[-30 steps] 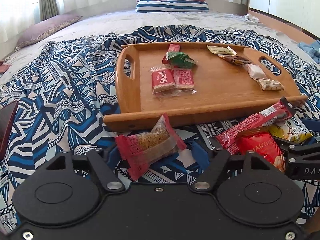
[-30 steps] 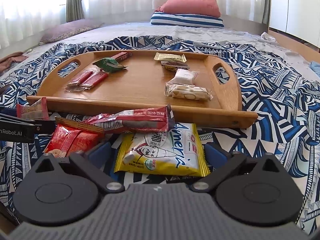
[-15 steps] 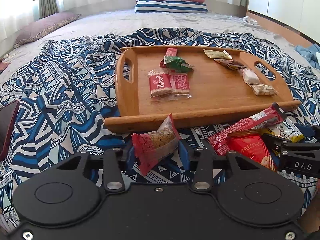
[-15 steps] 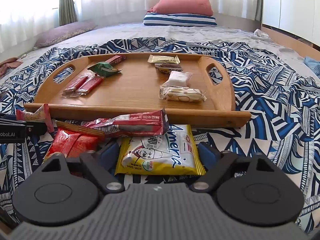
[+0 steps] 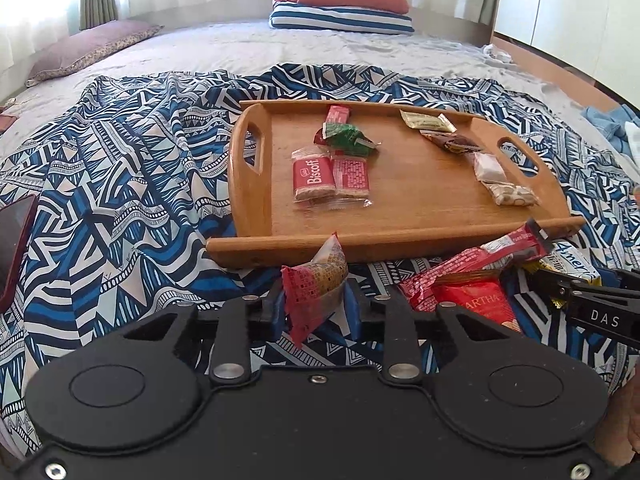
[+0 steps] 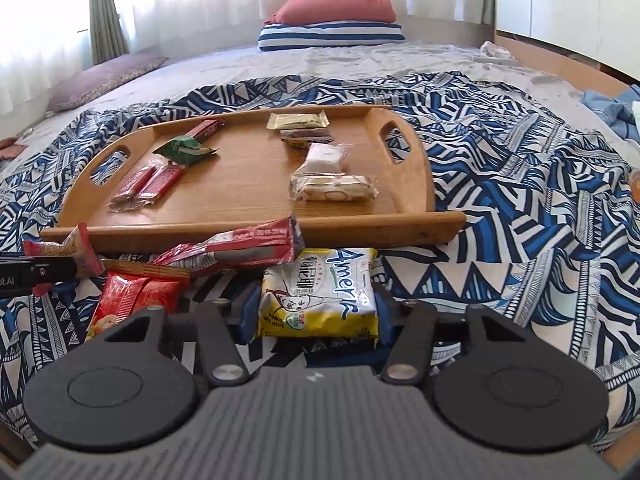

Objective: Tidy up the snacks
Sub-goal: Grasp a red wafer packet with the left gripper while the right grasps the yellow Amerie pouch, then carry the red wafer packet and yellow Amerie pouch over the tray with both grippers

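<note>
My left gripper (image 5: 314,312) is closing, and its blue pads pinch a red-and-tan snack packet (image 5: 316,280) that stands up just in front of the wooden tray (image 5: 420,236). My right gripper (image 6: 316,312) is closing too. Its pads press the sides of a yellow snack packet (image 6: 320,292), which lies on the blanket below the tray's front rim (image 6: 360,224). Between the grippers lie a long red stick packet (image 6: 240,246) and a red bag (image 6: 132,292). On the tray are Biscoff packets (image 5: 314,178), a green packet (image 5: 348,138) and several pale ones.
The tray rests on a blue-and-white patterned blanket (image 5: 120,184) spread over a bed. A dark red phone (image 5: 12,248) lies at the far left. Stacked pillows (image 5: 340,4) sit at the head of the bed, with a purple pillow (image 5: 92,48) to the left and blue cloth (image 5: 612,128) to the right.
Both pairs of jaws have narrowed. The left ones closed onto the red-and-tan packet, now pinched upright. The right ones came in against the yellow packet's sides. Neither hand shifted much.
</note>
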`<action>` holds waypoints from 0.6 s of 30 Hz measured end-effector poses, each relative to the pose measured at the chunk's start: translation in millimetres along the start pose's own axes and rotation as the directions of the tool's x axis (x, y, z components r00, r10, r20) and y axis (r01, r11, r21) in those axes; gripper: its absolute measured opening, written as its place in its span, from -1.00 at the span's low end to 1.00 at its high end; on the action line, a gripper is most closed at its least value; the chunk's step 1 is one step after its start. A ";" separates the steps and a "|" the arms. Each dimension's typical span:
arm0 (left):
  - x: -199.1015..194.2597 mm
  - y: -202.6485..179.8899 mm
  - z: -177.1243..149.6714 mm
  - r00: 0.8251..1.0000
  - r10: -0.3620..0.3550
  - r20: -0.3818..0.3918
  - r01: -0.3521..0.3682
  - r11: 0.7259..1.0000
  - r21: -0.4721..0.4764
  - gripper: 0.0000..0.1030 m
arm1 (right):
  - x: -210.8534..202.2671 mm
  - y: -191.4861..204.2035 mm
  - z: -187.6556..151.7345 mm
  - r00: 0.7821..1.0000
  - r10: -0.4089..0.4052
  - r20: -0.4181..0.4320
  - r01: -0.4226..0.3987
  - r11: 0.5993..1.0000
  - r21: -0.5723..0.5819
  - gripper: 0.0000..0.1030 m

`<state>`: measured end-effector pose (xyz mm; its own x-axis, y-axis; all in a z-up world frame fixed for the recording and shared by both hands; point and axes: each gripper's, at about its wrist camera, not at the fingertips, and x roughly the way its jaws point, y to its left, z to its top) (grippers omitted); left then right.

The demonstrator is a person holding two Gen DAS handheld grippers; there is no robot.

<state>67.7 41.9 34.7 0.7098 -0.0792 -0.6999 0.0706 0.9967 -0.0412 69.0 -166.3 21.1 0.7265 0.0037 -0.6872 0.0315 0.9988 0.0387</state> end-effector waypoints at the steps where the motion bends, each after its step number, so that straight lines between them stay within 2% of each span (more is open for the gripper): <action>1: -1.7 0.0 0.5 1.000 -0.003 0.003 0.003 1.000 -0.002 -0.51 | -1.3 -1.7 0.0 1.000 -0.008 0.001 0.008 1.000 0.004 0.11; 4: -9.2 1.1 3.6 1.000 -0.008 0.023 0.008 1.000 -0.020 -0.60 | -5.6 -8.1 0.0 1.000 -0.028 0.007 0.028 0.999 0.017 0.10; 10: -18.0 9.6 18.5 0.998 -0.019 0.063 0.025 0.994 -0.106 -0.63 | -13.8 -19.0 4.0 0.995 -0.098 0.034 0.097 0.995 0.029 0.10; 18: -15.5 4.2 35.0 0.996 -0.037 0.086 0.046 0.994 -0.101 -0.63 | -21.0 -30.0 16.5 0.982 -0.167 0.086 0.164 0.986 0.038 0.11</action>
<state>81.5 46.6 70.3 0.7640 -0.1178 -0.6343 0.0319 0.9889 -0.1452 64.2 -197.1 46.3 0.7675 -0.1677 -0.6187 0.1767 0.9831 -0.0473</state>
